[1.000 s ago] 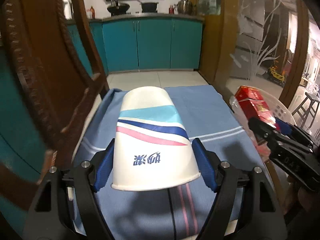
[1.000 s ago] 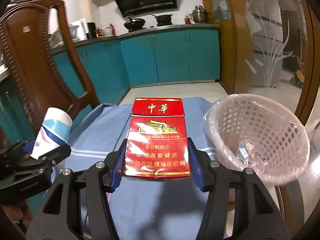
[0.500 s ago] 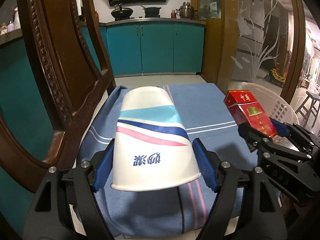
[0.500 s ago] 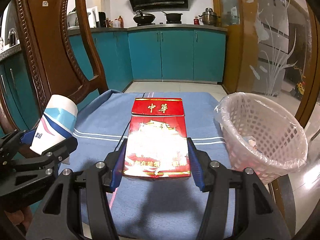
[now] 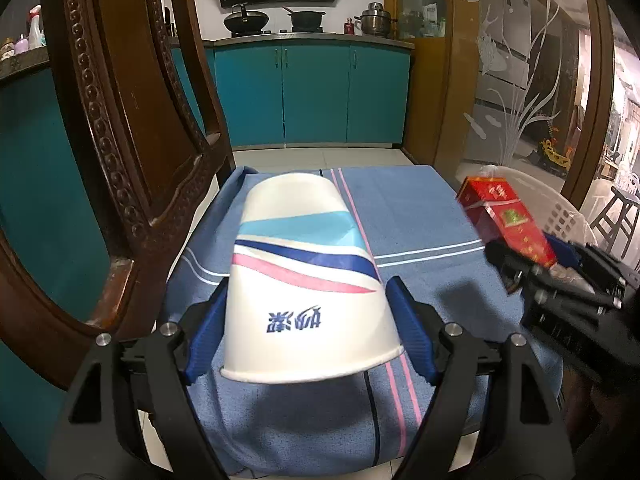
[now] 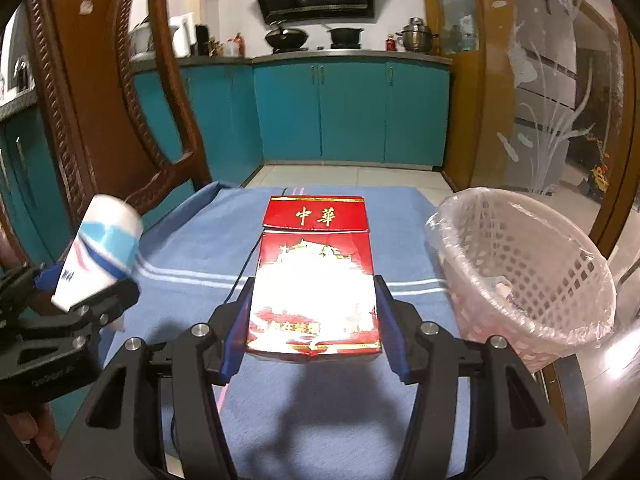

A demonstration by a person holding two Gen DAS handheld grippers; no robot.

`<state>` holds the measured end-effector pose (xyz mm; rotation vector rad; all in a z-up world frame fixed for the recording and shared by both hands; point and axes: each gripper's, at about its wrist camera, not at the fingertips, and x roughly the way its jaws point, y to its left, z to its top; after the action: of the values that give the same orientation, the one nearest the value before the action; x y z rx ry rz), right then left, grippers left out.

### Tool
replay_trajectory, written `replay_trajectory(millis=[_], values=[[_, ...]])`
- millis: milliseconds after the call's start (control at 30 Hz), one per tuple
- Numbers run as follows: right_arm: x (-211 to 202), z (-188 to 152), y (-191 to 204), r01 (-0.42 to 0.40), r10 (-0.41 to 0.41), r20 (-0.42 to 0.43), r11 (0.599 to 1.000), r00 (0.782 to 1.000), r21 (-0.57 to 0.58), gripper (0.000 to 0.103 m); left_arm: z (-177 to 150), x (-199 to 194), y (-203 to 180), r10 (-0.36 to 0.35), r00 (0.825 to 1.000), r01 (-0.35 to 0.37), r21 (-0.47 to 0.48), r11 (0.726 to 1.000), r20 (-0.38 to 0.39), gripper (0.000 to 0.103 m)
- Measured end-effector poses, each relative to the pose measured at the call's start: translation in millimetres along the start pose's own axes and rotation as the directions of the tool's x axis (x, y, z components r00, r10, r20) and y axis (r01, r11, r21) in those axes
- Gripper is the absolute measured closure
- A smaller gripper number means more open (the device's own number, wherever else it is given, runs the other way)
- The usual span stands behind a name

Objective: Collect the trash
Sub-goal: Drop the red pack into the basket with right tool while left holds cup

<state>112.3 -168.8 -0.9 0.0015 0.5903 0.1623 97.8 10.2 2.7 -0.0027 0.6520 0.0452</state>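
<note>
Between left fingers (image 5: 208, 328) sits cup (image 5: 304, 284); between right, box (image 6: 314, 276).

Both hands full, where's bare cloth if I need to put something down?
Bare blue cloth lies between the wooden chair and the lined basket, beneath the paper cup and red pack. The basket's side is tightest.

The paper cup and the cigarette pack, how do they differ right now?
The paper cup is round, tapered and white with blue and pink stripes; the cigarette pack is a flat red box with gold lettering. The cup sits in the left gripper, farther from the basket; the pack sits in the right gripper beside it. Both are clamped above the blue cloth.
</note>
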Motion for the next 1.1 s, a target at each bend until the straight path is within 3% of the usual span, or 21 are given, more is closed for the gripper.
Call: replay_trajectory(millis=[133, 267, 433, 700, 733, 767, 800, 933, 1000, 1100], values=[[-2.5, 11.6, -31.8, 0.063, -0.067, 0.063, 0.996, 0.996, 0.061, 0.047, 1.0, -0.5, 0.5, -0.002, 1.0, 0.002, -0.001, 1.0, 0.002, 0.026], [1.6, 21.7, -89.4, 0.166, -0.186, 0.101, 0.97, 0.977, 0.178, 0.047, 0.1, 0.5, 2.3, -0.005, 1.0, 0.005, 0.0, 1.0, 0.003, 0.026], [21.4, 10.0, -159.3, 0.277, -0.298, 0.02, 0.908, 0.954, 0.314, 0.047, -0.3, 3.5, 3.2, -0.007, 1.0, 0.007, 0.002, 1.0, -0.003, 0.025], [26.5, 1.8, -175.5, 0.303, -0.323, 0.007, 0.892, 0.946, 0.335, 0.045, 1.3, 3.8, 1.5, -0.009, 1.0, 0.009, 0.003, 1.0, 0.0, 0.025], [27.1, 0.8, -176.2, 0.31, -0.333, 0.012, 0.891, 0.943, 0.333, 0.041, 1.0, 4.1, 1.3, -0.009, 1.0, 0.009, 0.004, 1.0, -0.002, 0.025], [27.6, -0.7, -177.0, 0.318, -0.34, 0.009, 0.888, 0.94, 0.334, 0.026, 0.9, 4.6, 1.2, -0.008, 1.0, 0.008, 0.004, 1.0, -0.003, 0.025], [25.7, -2.4, -178.5, 0.325, -0.349, 0.011, 0.883, 0.937, 0.339, 0.019, 1.1, 5.0, 1.1, -0.006, 1.0, 0.006, 0.003, 1.0, -0.002, 0.025], [-2.4, 3.3, -175.9, 0.295, -0.354, 0.097, 0.878, 0.93, 0.376, 0.011, 1.1, 6.5, -1.3, -0.007, 1.0, 0.007, 0.007, 1.0, -0.006, 0.025], [-25.9, 3.6, -175.7, 0.27, -0.367, 0.169, 0.867, 0.915, 0.418, 0.003, 0.3, 7.1, -3.7, -0.008, 1.0, 0.008, 0.012, 1.0, -0.009, 0.025], [-54.6, 0.9, -180.9, 0.233, -0.379, 0.224, 0.84, 0.898, 0.489, 0.003, -1.6, 9.5, -11.7, -0.019, 1.0, 0.02, 0.031, 0.999, -0.022, 0.025]])
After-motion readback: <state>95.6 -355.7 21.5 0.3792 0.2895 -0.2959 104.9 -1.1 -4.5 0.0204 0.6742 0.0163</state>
